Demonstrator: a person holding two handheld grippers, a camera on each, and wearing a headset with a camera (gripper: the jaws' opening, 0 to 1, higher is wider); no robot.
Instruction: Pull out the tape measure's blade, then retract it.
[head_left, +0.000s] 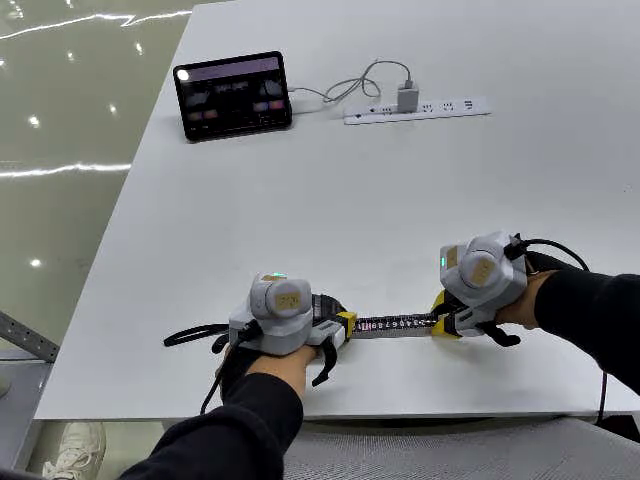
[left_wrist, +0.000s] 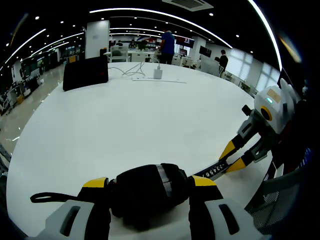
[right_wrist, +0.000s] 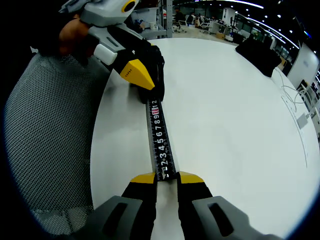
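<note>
Black round tape measure case (left_wrist: 150, 192) w/ black loop strap (left_wrist: 55, 196), bottom centre of left gripper view, on white tabletop (left_wrist: 125, 115). Black blade (right_wrist: 159, 142), white numerals 1-12 showing, partly out, straight, bottom centre to upper left in right gripper view.

We count one tape measure (left_wrist: 150, 192) and two grippers, the left gripper (head_left: 338, 330) and the right gripper (head_left: 440, 318), on one white table (head_left: 400, 200). At its far side we count one tablet (head_left: 233, 95), one power strip (head_left: 420, 109) and one charger (head_left: 408, 98). Two people (left_wrist: 167, 42) stand beyond.
</note>
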